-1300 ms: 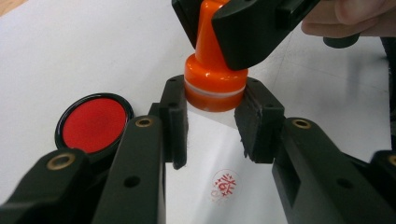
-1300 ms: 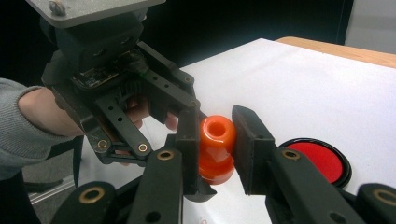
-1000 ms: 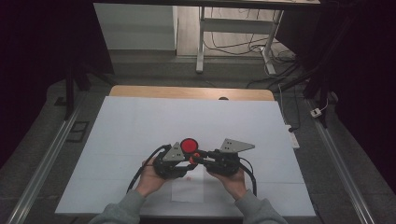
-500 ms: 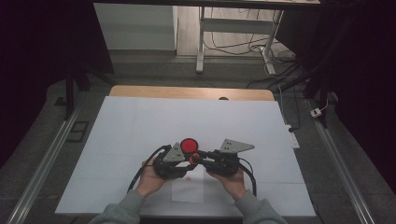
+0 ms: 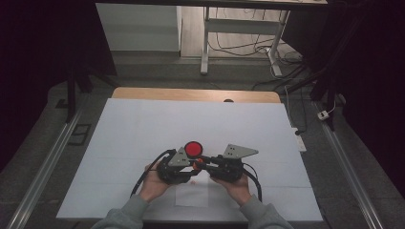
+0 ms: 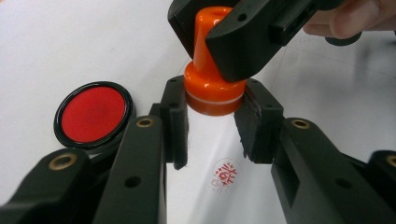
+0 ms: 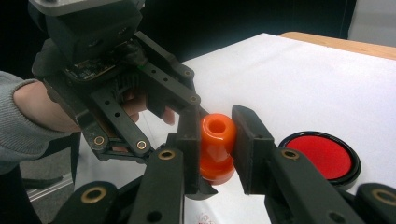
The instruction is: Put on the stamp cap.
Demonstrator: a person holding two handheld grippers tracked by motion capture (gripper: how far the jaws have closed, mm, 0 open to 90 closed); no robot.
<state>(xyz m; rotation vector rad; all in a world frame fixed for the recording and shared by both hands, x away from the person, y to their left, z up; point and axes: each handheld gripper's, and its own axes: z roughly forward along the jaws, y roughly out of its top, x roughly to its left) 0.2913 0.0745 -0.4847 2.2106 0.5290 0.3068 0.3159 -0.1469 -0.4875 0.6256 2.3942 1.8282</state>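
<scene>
while both grippers stay put, stamp (image 6: pixel 212 79) remains lifted.

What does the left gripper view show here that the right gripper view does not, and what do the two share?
Left gripper view alone: a round red stamped mark in full on the white paper, below the orange stamp, and the left gripper with its jaws flanking the stamp's base.

Right gripper view alone: the wooden table edge, a grey sleeve, and the hollow top of the stamp's handle.

Both: the right gripper clamped on the stamp's handle, and the open red ink pad beside it.
</scene>
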